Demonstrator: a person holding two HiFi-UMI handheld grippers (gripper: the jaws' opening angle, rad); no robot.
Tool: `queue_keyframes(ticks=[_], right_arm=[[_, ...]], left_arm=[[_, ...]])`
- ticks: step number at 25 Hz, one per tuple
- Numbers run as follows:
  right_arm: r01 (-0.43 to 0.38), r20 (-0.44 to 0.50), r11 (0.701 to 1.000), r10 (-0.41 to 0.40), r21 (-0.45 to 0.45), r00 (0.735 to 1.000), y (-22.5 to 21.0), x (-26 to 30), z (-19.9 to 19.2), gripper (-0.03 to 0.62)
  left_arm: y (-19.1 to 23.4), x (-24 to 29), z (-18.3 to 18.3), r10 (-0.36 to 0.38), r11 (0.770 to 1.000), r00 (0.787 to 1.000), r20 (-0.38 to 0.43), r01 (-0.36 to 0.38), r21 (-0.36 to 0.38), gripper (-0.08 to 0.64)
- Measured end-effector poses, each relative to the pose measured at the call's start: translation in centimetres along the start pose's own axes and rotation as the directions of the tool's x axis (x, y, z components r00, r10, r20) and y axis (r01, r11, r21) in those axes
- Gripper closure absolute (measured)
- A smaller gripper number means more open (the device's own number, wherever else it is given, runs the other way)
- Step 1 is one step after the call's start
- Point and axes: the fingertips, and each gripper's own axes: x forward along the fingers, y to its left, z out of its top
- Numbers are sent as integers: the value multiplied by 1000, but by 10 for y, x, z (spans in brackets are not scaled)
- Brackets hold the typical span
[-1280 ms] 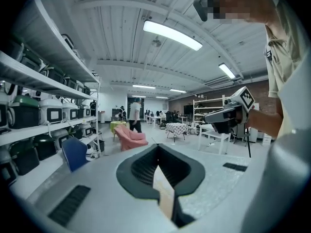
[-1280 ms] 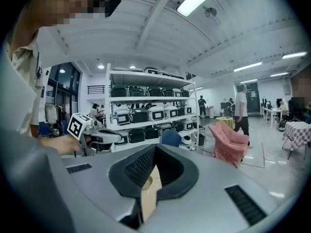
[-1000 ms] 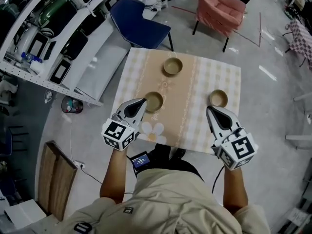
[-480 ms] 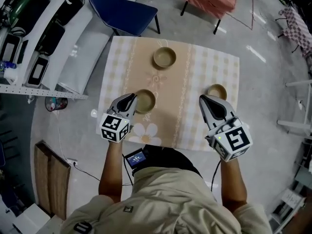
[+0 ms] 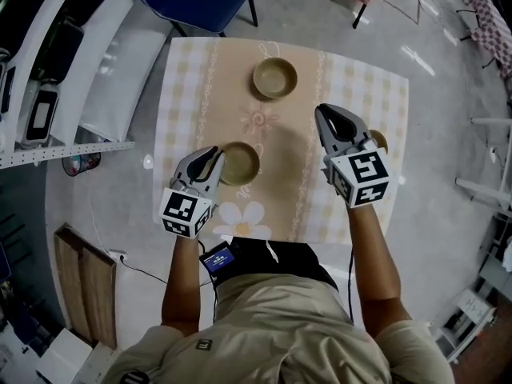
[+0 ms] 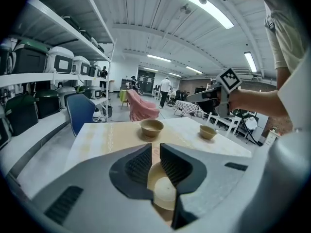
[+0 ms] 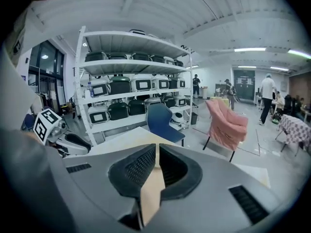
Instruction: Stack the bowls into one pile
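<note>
Checked cloth covers the table. In the head view each cube shows a black-and-white square marker. The left gripper has its tips at the left rim of the near bowl. The right gripper hides most of the right bowl, and the far bowl stands apart.

Left gripper view: the jaws are almost together and clamp nothing, with the near bowl beneath them.

Right gripper view: the jaws are closed and empty, pointing toward the shelving.

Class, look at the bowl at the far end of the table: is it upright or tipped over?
Upright: the far bowl sits rim-up on the tablecloth, hollow inside showing.
</note>
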Motion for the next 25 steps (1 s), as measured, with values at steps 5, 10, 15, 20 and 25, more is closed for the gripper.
queue_keyframes(ticks=[5, 10, 15, 20, 25], right_arm=[[29, -42, 999, -28, 16, 999, -16, 57, -18, 588], [61, -93, 997, -57, 45, 994, -29, 100, -38, 518], [86, -130, 994, -77, 66, 989, -37, 129, -53, 512], [113, -163, 991, -100, 72, 982, -43, 147, -66, 512], [147, -185, 987, -131, 72, 974, -51, 158, -72, 509]], left_arm=[[8, 11, -3, -29, 999, 1000, 1, 29, 15, 525], [14, 16, -9, -47, 999, 999, -3, 47, 16, 526], [27, 17, -12, -51, 999, 999, 8, 51, 1, 526], [38, 16, -13, -57, 998, 998, 18, 57, -13, 531], [44, 18, -13, -63, 998, 998, 28, 64, -23, 534]])
